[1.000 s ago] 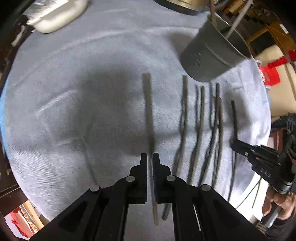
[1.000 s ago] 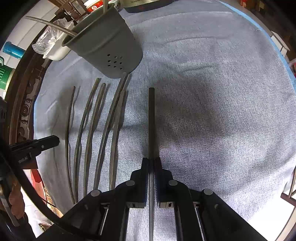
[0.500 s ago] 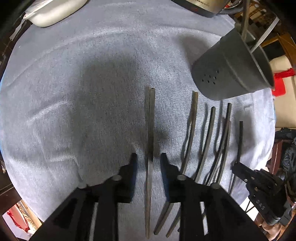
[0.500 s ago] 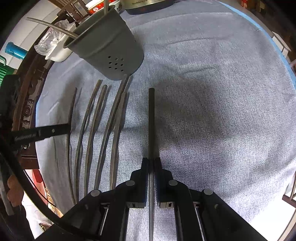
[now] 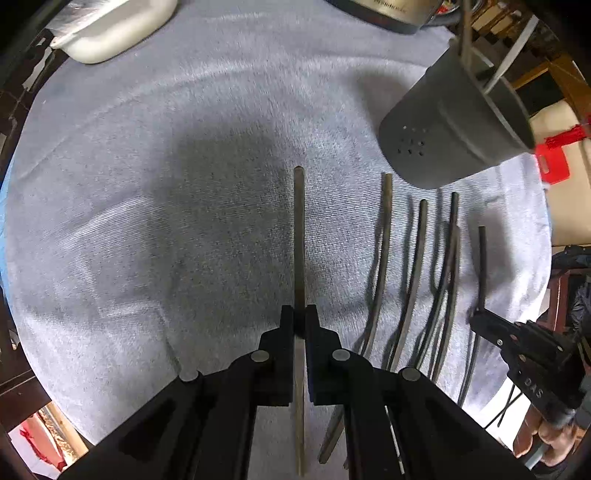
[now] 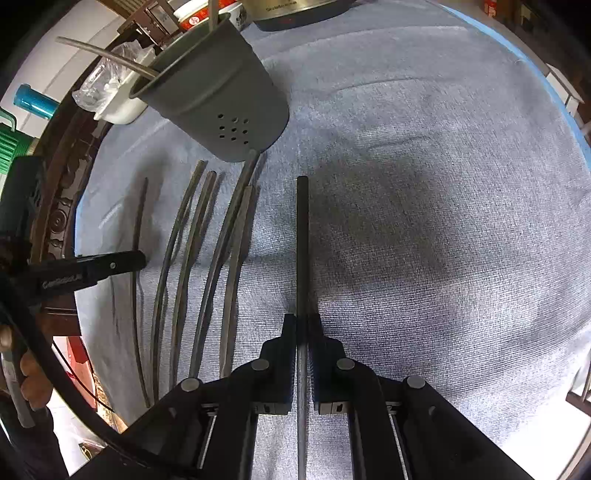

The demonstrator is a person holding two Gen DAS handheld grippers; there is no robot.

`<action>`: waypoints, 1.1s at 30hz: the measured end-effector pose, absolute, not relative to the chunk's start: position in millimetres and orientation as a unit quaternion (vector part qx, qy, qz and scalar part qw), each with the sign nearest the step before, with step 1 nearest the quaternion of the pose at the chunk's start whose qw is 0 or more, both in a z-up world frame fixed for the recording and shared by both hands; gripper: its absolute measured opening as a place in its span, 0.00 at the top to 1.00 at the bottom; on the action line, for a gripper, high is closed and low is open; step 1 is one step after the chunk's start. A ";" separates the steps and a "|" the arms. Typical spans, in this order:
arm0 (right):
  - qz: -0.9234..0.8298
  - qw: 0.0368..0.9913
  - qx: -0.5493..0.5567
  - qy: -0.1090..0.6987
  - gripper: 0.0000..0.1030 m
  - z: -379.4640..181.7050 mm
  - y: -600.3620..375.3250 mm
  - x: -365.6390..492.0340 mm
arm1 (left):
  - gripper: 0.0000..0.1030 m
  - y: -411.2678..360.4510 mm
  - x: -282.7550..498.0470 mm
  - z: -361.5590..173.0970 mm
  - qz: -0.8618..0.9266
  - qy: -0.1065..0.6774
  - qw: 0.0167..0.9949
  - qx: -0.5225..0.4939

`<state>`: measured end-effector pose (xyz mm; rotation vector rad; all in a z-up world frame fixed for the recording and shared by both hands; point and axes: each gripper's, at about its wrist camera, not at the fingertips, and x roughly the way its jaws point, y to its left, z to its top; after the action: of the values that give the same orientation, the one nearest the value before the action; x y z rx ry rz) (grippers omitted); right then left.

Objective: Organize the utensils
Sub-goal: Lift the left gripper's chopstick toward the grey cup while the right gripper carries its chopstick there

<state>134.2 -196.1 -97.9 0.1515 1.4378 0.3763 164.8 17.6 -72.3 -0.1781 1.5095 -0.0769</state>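
While the left gripper (image 5: pixel 299 323) clamps a thin, flat-sided chopstick (image 5: pixel 299 236) between its black fingers, the right gripper (image 6: pixel 302 323) is closed in the same way on a round dark chopstick (image 6: pixel 302 243). Both sticks point straight ahead, toward the grey holder (image 6: pixel 218 99). Nearer than the holder, several more slim, dull chopsticks (image 6: pixel 207 258) lie side by side on the grey-blue woven cloth (image 6: pixel 424 221), their far ends close to its base. One pair partly overlaps. The holder is a smooth plastic cup, wider at the rim, with small round holes low on its wall, and two sticks stand in it. Beyond the holder, a white rounded dish (image 5: pixel 114 26) and a metal pot (image 5: pixel 388 11) rest at the far edge of the cloth.
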 end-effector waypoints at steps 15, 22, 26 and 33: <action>0.175 0.787 0.124 0.578 0.94 -53.1 -225.0 112.1 | 0.95 54.1 99.1 17.0 -0.039 0.552 0.819 -0.153; 0.172 0.811 0.147 0.540 0.94 -30.8 -240.1 105.5 | 0.95 64.7 81.6 43.5 -0.023 0.483 0.858 -0.176; 0.172 0.825 0.163 0.513 0.94 -17.5 -244.8 105.1 | 0.95 65.7 82.1 52.0 -0.014 0.447 0.873 -0.195; 0.165 0.850 0.196 0.460 0.94 8.6 -256.2 108.1 | 0.95 65.2 85.9 62.2 0.004 0.394 0.890 -0.229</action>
<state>108.1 -256.2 8.6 0.4120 0.9694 0.3480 85.9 65.2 62.2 -0.4748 0.8178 0.0078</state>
